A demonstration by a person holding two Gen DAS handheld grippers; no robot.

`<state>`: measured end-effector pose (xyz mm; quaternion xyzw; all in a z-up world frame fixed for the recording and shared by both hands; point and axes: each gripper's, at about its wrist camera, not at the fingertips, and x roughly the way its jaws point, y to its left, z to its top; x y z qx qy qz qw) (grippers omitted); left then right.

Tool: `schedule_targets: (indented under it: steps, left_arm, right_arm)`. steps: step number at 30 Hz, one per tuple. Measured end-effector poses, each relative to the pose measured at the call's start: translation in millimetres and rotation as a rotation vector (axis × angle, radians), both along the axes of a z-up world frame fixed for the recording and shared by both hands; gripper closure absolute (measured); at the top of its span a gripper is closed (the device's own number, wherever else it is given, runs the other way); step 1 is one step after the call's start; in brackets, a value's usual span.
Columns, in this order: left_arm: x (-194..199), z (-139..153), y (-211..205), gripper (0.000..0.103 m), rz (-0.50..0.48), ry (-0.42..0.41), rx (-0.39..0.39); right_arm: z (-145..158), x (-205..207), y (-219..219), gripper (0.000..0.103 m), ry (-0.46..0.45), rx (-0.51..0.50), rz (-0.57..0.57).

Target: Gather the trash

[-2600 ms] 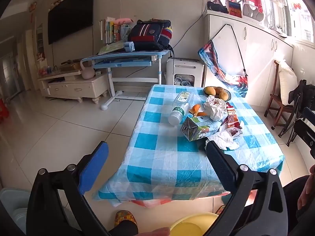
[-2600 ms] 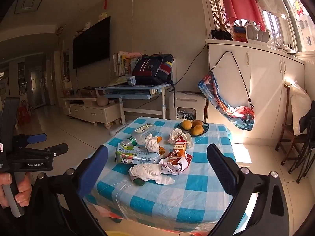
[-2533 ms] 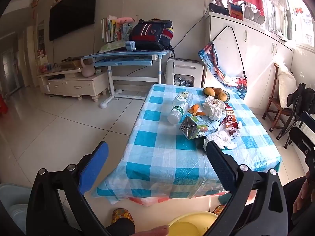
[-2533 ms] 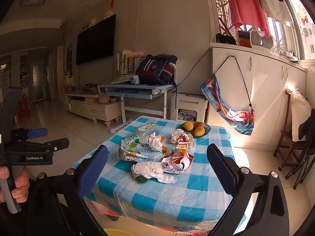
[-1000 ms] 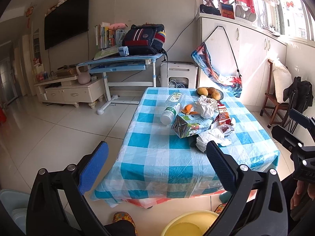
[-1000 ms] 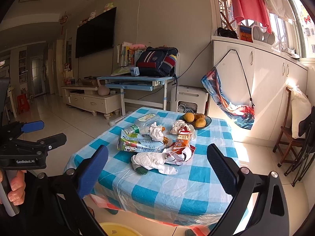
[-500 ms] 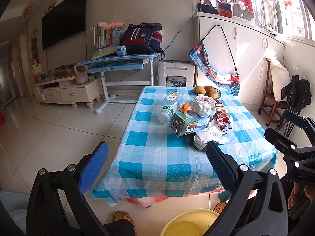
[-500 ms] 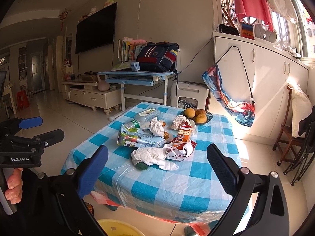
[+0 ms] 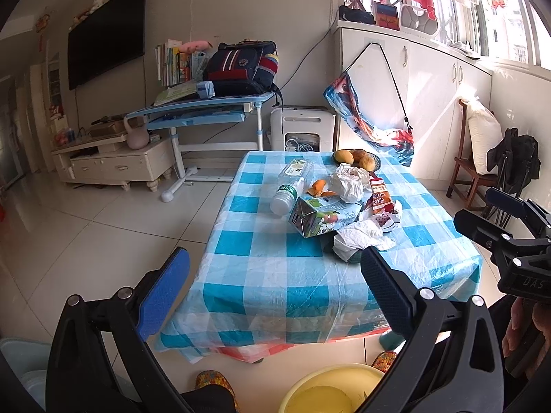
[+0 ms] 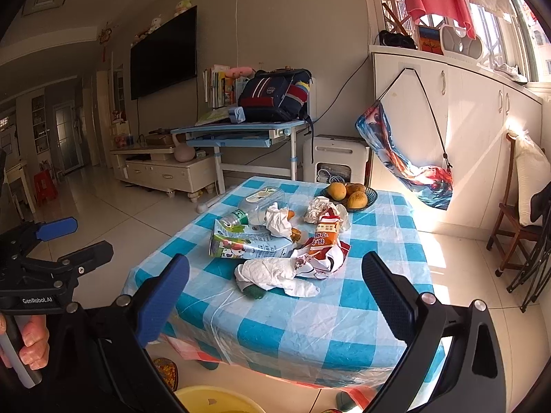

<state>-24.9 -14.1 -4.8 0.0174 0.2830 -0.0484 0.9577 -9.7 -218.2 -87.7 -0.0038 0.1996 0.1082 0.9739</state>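
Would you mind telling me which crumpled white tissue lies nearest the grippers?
The flattened tissue at the pile's front edge, over something dark green; the other two wads sit farther back, toward the fruit bowl.

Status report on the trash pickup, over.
Both grippers open, empty, short of the table. Trash untouched: carton, bottle, tissues, wrapper. Yellow bin below. Nothing blocking.

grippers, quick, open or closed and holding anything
Left gripper: open, holding nothing, short of the table.
Right gripper: open, holding nothing, trash still on the table.
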Motion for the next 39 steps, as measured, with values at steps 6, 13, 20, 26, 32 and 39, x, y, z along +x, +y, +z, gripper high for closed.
schedule_targets:
  steps: [6, 13, 20, 26, 32, 39]
  left_arm:
    - [10.1, -2.0, 3.9, 0.007, -0.011, 0.034, -0.041]
    - [16.1, -7.6, -8.8, 0.007, -0.027, 0.032, -0.033]
    - [31.6, -11.2, -10.9, 0.007, -0.049, 0.070, -0.025]
    - [73.0, -12.4, -8.6, 0.007, -0.068, 0.089, -0.008]
    - [128.0, -27.2, -37.2, 0.007, -0.176, 0.136, 0.107]
    - [184.7, -54.8, -84.1, 0.007, -0.301, 0.194, 0.212]
  right_arm:
    - [1.9, 12.5, -9.6, 0.007, 0.026, 0.050, 0.004]
    - [8.3, 57.3, -5.3, 0.007, 0.074, 0.016, 0.069]
    - [-5.3, 132.4, 12.1, 0.007, 0.193, -0.015, 0.139]
    - [-24.2, 180.2, 25.2, 0.013, 0.277, -0.037, 0.161]
    - [-50.4, 220.2, 23.6, 0.065, 0.419, -0.001, 0.204]
    - [-38.4, 221.3, -15.5, 0.087, 0.402, 0.157, 0.225]
